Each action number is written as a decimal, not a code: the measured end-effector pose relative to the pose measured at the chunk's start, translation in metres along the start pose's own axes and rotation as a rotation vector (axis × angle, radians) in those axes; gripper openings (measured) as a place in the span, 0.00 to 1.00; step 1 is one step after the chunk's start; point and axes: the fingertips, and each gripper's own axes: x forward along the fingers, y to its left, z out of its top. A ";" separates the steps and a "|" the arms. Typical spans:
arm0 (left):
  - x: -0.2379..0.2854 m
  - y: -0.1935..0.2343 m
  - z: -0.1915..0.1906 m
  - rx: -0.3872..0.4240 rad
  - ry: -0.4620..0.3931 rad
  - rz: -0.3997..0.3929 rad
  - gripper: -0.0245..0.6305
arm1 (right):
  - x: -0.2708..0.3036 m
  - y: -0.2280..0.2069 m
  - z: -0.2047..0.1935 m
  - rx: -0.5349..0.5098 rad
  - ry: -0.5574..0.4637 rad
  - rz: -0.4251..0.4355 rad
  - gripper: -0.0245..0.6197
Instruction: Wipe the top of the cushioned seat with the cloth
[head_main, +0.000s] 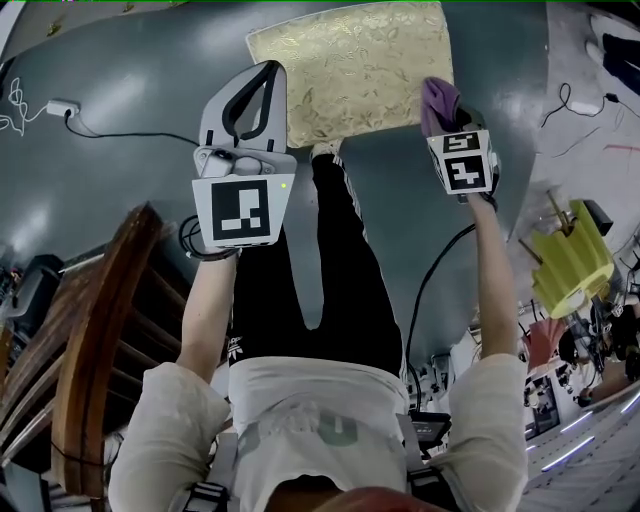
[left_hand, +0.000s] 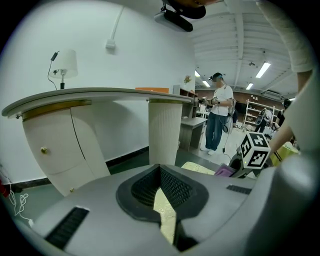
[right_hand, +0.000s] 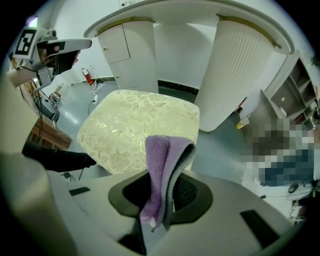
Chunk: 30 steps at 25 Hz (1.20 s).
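A dark wooden chair (head_main: 100, 340) stands at the left on the grey floor (head_main: 130, 60). A white plug block (head_main: 62, 107) lies further off with its cable. A ribbed yellow object (head_main: 572, 262) sits at the right. A curved white table (left_hand: 100, 95) rests on a ribbed white column (left_hand: 165, 131), and a lamp (left_hand: 65, 64) shows above its top. A person (left_hand: 218, 117) stands well behind.

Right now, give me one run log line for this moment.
right gripper: shut on purple cloth, by right near corner of cushioned seat, contact unclear | left gripper: shut, empty, off the seat
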 end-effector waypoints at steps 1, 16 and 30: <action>0.001 -0.002 0.001 0.003 -0.001 -0.005 0.05 | -0.001 -0.003 -0.001 -0.010 0.004 -0.007 0.18; 0.006 -0.006 0.004 0.017 -0.004 -0.020 0.05 | -0.001 -0.030 -0.013 0.002 0.040 -0.080 0.18; 0.004 -0.008 0.001 0.007 -0.004 -0.022 0.05 | 0.004 -0.040 -0.019 0.033 0.070 -0.115 0.18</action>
